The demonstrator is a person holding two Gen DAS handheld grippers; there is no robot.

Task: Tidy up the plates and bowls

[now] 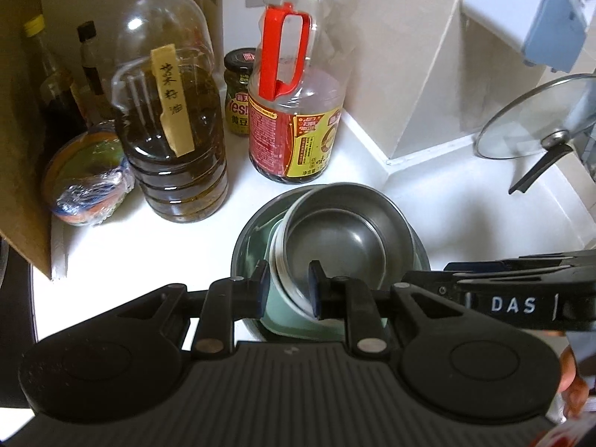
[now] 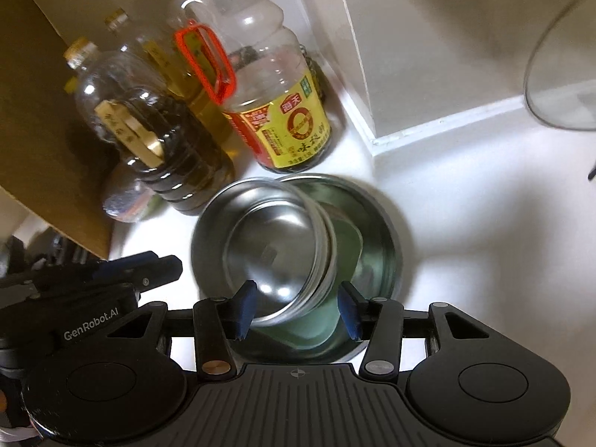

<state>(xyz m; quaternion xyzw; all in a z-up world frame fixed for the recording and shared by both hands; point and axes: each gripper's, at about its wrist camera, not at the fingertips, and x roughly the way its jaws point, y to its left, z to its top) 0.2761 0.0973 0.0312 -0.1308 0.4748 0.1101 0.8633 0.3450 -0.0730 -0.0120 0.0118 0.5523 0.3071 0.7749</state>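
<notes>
Your left gripper (image 1: pixel 288 290) pinches the slippery, light steel bowl (image 1: pixel 346 238) by its near rim; your right gripper (image 2: pixel 296 311) hangs open, empty.

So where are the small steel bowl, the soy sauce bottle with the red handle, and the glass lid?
small steel bowl (image 1: pixel 335 242): left wrist view, on its inner base.
soy sauce bottle (image 1: pixel 298 134): left wrist view, on its label.
glass lid (image 1: pixel 536 119): left wrist view, on the glass.

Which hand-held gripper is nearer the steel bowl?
Left. The left hand-held gripper pinches the rim of the steel bowl. The right hand-held gripper is open, its pads either side of the stack, off the bowl.
</notes>
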